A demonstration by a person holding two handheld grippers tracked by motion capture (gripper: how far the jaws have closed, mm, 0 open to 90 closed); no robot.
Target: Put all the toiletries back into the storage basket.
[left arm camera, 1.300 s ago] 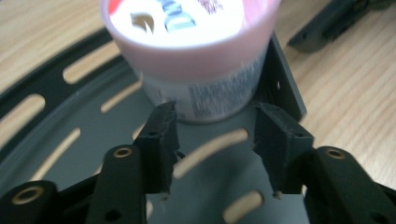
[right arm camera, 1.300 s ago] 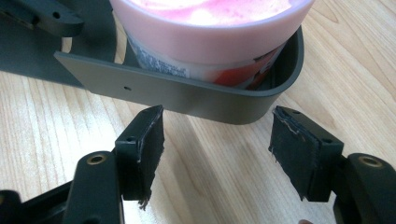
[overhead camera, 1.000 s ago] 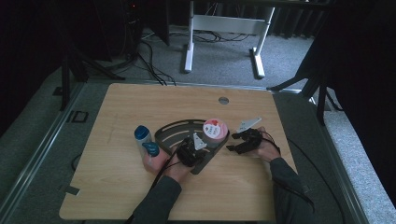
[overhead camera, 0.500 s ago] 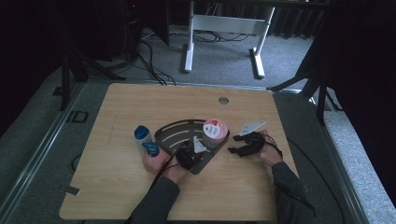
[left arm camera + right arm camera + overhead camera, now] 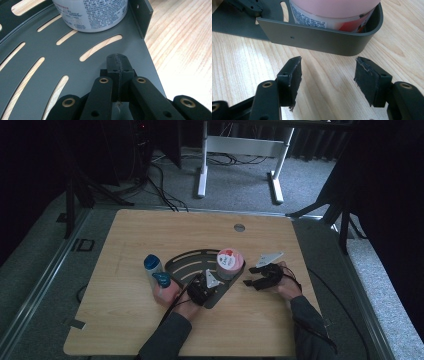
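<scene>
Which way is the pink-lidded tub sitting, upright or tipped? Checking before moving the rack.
Upright: the tub stands on its base in the dark slotted rack, lid up.

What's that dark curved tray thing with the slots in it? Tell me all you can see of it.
The tray looks like dark grey sheet metal, fan-shaped, with long curved slots showing the wooden table beneath. A low upright wall runs along one edge and rounds a corner. It lies flat on the table. A pink-lidded tub stands inside that corner, and the shut left claw rests over its floor.

Pink-lidded tub (image 5: pixel 229 263) on dark slotted tray (image 5: pixel 186 262), left gripper (image 5: pixel 201 289) seemingly over tray, right gripper (image 5: pixel 261 276) beside.
</scene>
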